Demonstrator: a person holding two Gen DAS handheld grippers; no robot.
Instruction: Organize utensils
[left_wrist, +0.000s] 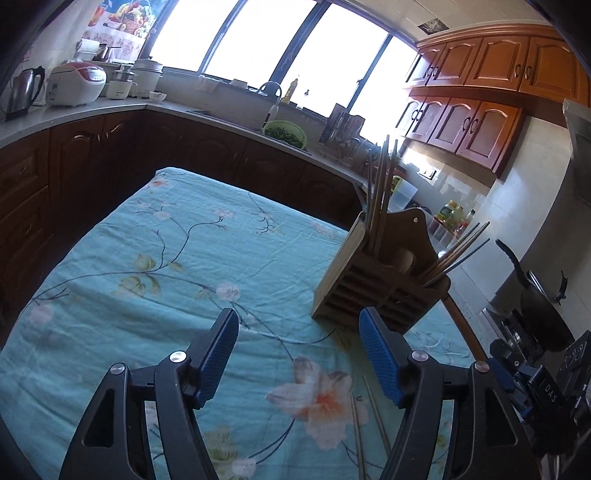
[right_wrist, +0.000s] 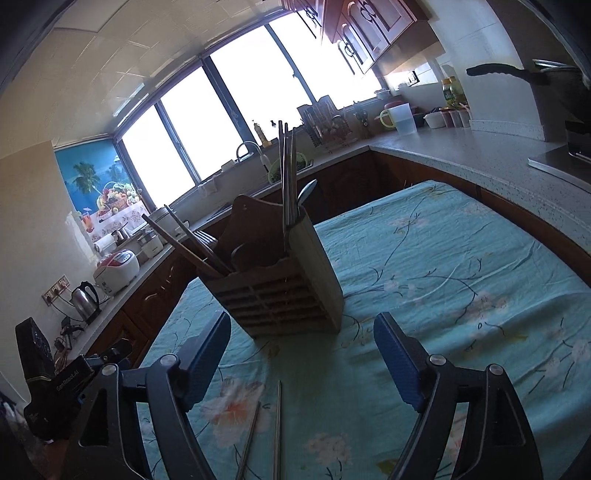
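Your left gripper (left_wrist: 299, 354) hangs over the table with its fingers (left_wrist: 218, 354) spread wide, nothing between them. Your right gripper (right_wrist: 301, 362) is the same: fingers (right_wrist: 397, 362) spread, empty.

The wooden utensil holder (right_wrist: 280, 291) stands upright on the floral tablecloth (right_wrist: 443, 266), just beyond both grippers' tips. In the left wrist view it sits right of centre (left_wrist: 384, 291); in the right wrist view it is centre, slightly left. One compartment holds a bundle of chopsticks (right_wrist: 287, 173) standing nearly upright, with a metal spoon (right_wrist: 306, 194) beside them. The other end compartment holds more chopsticks (right_wrist: 184, 240) leaning outward at a steep tilt. A pale rounded thing in the middle compartment shows in the left view, too dim to name.

Two loose chopsticks (right_wrist: 277, 432) lie flat on the cloth, near side, between your right gripper's fingers and close to a big printed flower. In the left view the same pair (left_wrist: 369, 421) lies just inside the right finger.

Far side: counter (right_wrist: 461, 155), sink tap (right_wrist: 247, 147), green basket (left_wrist: 284, 133), rice cooker (left_wrist: 75, 83), kettle (left_wrist: 24, 92), bright windows (left_wrist: 258, 37).
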